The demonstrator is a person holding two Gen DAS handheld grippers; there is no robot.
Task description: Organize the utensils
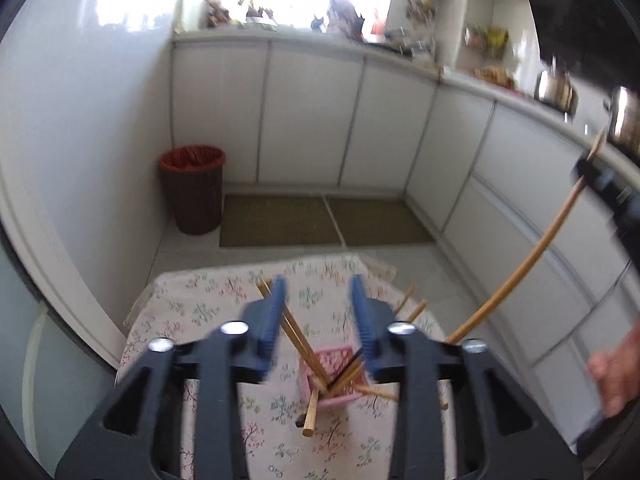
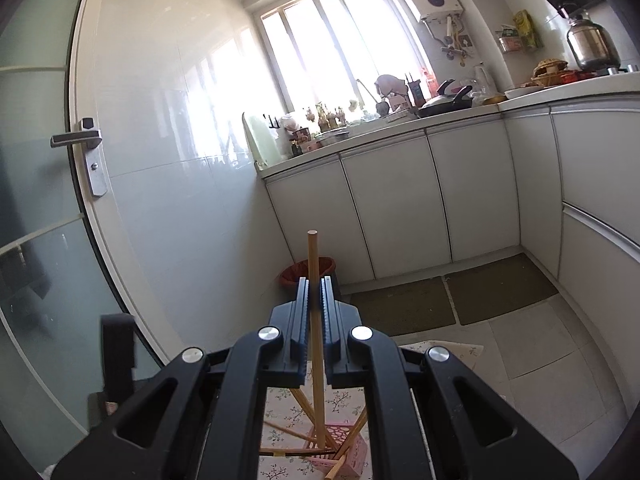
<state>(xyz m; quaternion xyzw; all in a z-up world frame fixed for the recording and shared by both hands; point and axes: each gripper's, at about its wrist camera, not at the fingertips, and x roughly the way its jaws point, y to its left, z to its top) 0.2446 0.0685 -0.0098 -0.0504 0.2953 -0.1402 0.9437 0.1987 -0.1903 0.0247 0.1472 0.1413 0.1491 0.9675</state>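
A pink perforated holder [image 1: 334, 376] stands on a table with a floral cloth [image 1: 192, 312], with several wooden chopsticks [image 1: 298, 338] leaning out of it at odd angles. My left gripper [image 1: 318, 284] hovers above it, jaws open; leaning sticks cross the gap untouched. In the left wrist view my right gripper [image 1: 586, 168] appears at the right, gripping a long chopstick [image 1: 520, 264] that slants down toward the holder. In the right wrist view the right gripper [image 2: 315, 282] is shut on that chopstick [image 2: 312, 248], held upright over the holder [image 2: 354, 450].
White cabinets [image 1: 312, 120] line the back and right under a cluttered counter. A brown bin with a red liner [image 1: 192, 188] stands in the corner, beside two floor mats [image 1: 280, 220]. A hand [image 1: 616, 368] shows at right. A glass door with a handle [image 2: 76, 138] is on the left.
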